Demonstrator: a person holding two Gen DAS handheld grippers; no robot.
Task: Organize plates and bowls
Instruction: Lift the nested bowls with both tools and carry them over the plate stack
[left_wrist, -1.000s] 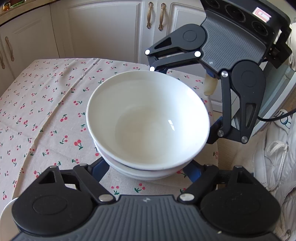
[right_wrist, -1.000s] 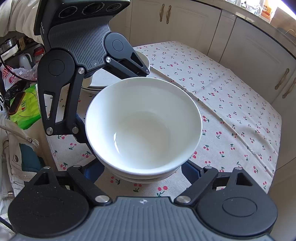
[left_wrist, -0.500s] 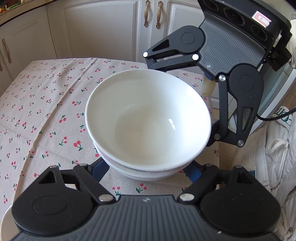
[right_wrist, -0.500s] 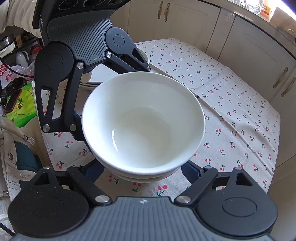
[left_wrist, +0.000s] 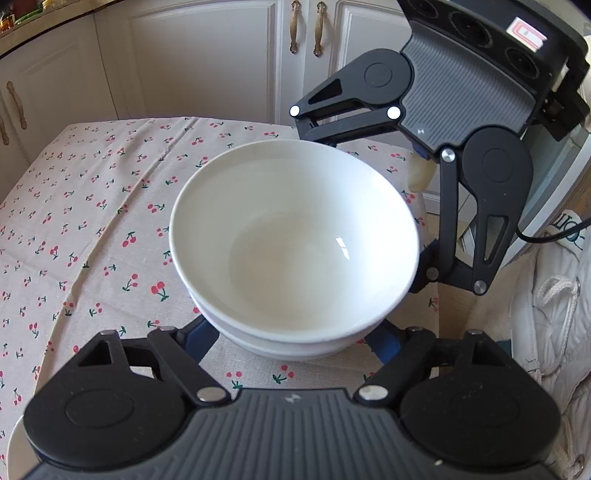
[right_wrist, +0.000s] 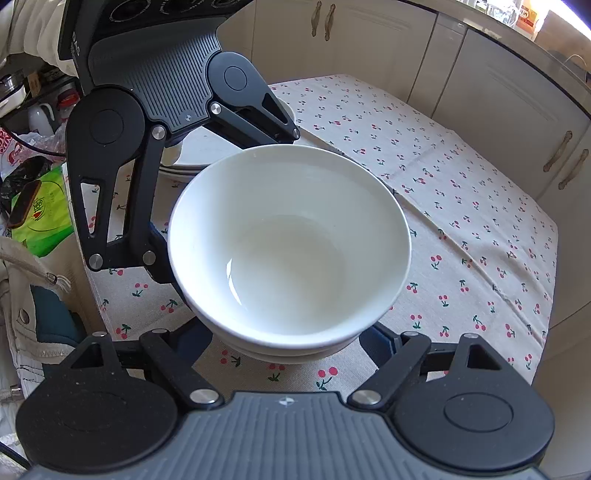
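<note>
A stack of white bowls (left_wrist: 295, 243) (right_wrist: 288, 243) is held between both grippers above the cherry-print tablecloth (left_wrist: 92, 229). My left gripper (left_wrist: 291, 339) is shut on the stack from the near side in its view; its blue fingers (left_wrist: 199, 338) press the lower bowls. My right gripper (right_wrist: 291, 343) is shut on the opposite side; it shows in the left wrist view (left_wrist: 424, 273) behind the bowls. A pile of white plates (right_wrist: 195, 155) lies on the table behind the left gripper in the right wrist view.
White cupboards (left_wrist: 207, 62) stand beyond the table. A plate rim (left_wrist: 14, 443) shows at the lower left. A cream jacket (left_wrist: 554, 332) and a green bag (right_wrist: 44, 218) lie off the table edge (right_wrist: 543, 314).
The bowl stack has shifted slightly with both grippers; the plates and cloth look a little further off. Both grips are unchanged.
</note>
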